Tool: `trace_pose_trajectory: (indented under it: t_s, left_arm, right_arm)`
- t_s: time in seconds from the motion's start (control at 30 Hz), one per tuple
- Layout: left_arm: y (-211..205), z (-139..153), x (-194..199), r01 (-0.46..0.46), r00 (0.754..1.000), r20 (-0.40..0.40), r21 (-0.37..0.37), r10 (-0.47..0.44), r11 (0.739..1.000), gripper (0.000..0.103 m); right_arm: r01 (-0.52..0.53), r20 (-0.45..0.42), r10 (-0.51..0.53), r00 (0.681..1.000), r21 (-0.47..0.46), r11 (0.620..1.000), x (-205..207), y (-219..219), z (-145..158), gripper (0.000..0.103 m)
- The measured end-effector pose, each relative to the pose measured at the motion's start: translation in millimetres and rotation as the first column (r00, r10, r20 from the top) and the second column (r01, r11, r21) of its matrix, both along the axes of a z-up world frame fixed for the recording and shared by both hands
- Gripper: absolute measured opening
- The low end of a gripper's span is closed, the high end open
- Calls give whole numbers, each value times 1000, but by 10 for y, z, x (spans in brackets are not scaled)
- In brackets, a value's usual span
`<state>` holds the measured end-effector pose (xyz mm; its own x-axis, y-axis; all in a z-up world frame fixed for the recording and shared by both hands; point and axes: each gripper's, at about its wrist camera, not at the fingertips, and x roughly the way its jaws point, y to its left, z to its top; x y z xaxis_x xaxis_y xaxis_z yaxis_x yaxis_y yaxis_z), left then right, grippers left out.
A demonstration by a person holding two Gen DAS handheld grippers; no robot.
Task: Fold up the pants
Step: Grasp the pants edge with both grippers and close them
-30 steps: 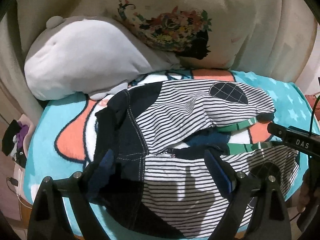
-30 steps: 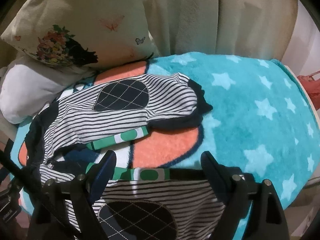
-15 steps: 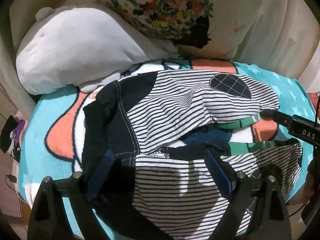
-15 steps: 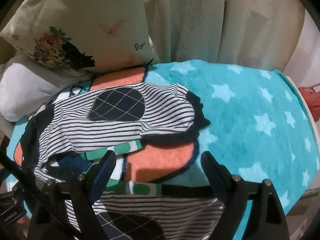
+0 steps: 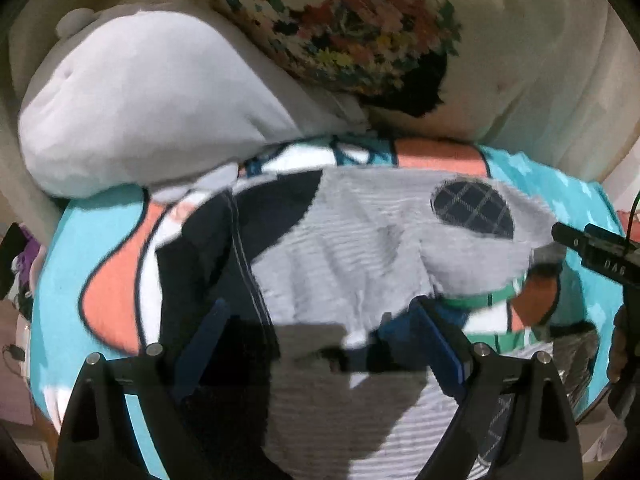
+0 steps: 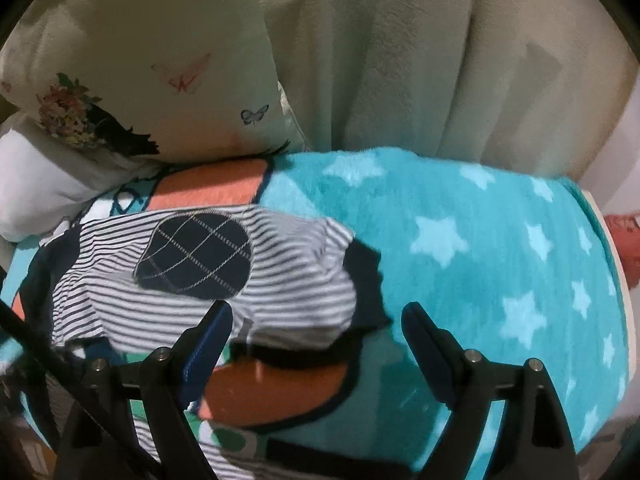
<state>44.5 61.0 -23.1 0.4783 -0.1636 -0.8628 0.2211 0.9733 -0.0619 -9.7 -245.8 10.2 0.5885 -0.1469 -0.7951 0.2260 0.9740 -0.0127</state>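
Black-and-white striped pants with navy quilted knee patches and navy waistband lie spread on a turquoise star blanket. My left gripper is open, hovering over the crotch and waist area, its blue pads apart above the fabric. My right gripper is open just above the far leg's navy cuff, near the knee patch. The near leg lies under both grippers. The right gripper's body shows at the right edge of the left wrist view.
A grey plush cushion and a floral pillow rest at the back left. Beige curtain hangs behind. The blanket's right edge drops off beside a red object.
Both grippers moved forward over the pants, toward the far leg. The right gripper now hovers by the far leg's cuff. Both stayed open.
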Motion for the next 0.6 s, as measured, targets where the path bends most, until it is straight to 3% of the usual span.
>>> trace_pose_trajectory:
  t_s: [0.17,0.3,0.43,0.53,0.6]
  left_arm:
    - [-37,56,474,80,996,-26,-19,-81,997,92]
    - [-257,-15,798,198,980,-28,15,-197,980,92]
    - [-413,-247,1075,283,953,-114,-5,-282,959,92]
    - [-471,-395,1185,328,936,-144,28,-321,944,80]
    - [-471,-459,1254,346,929,-156,51,-335,937,78]
  right_arm:
    - [-114,20,115,993,-71,991,310,-86,81,90]
    - [-194,7,194,981,-66,979,594,-123,27,90]
    - [-244,-19,243,970,-23,970,817,-137,-79,90]
    - [-280,-40,281,959,21,960,921,-156,-161,90]
    - [-304,-57,305,951,25,952,964,-143,-210,90]
